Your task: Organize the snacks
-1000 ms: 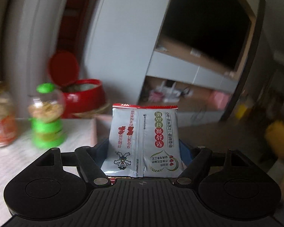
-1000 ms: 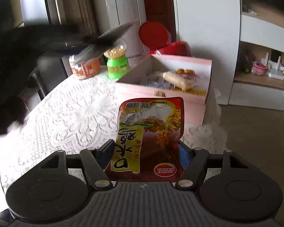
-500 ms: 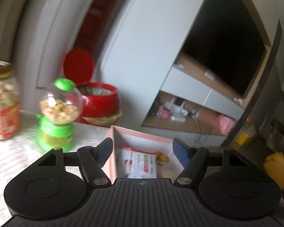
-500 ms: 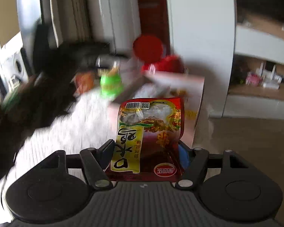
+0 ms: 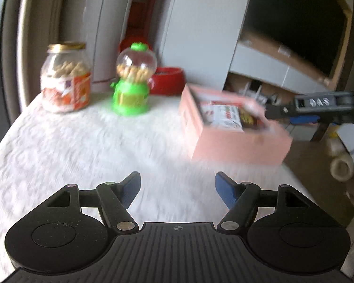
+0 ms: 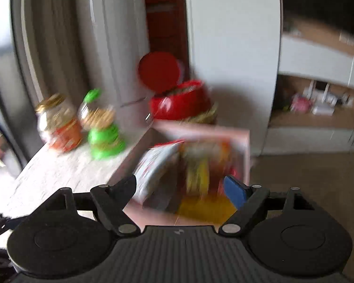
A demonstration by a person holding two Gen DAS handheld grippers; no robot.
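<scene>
From the left wrist, your left gripper [image 5: 177, 186], spread and empty, has backed away from the pink box [image 5: 233, 129] now holding its white packet [image 5: 226, 118] ahead-right, while the right gripper [image 6: 180, 188] has just released the red packet [image 6: 200, 165] into it, so both are stowed.

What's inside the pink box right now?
The pink box holds a white-and-red snack packet with a dark red-and-yellow packet beside it. Anything beneath them is covered, and blur hides finer detail.
</scene>
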